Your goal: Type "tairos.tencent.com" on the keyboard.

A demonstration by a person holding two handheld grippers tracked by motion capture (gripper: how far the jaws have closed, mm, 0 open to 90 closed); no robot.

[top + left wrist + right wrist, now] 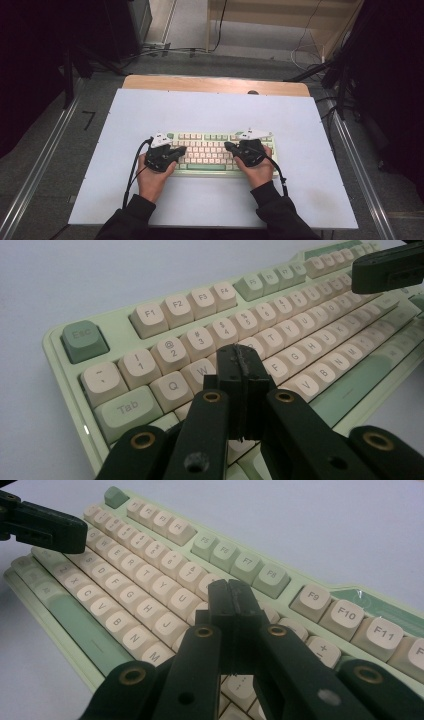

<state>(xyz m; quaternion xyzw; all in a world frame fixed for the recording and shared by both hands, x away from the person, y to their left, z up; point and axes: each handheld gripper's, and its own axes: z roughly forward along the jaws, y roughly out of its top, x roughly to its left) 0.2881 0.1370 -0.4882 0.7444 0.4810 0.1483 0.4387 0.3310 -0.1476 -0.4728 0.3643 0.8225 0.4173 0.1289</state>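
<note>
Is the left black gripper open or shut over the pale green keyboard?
Shut: the left gripper has its two jaws pressed together, nothing between them.

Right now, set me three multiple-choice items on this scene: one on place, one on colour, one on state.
1. Where does the keyboard lie?
A. on the white table top
B. on the floor
C. on a chair

2. What colour is the Esc key?
A. red
B. green
C. black

3. How do the jaws of the left gripper stand?
A. wide open
B. shut on a cable
C. shut, nothing between

Key: 1 A, it rests on the table top; 2 B, Esc is green beside cream keys; 3 C, the pads meet over the keys.
</note>
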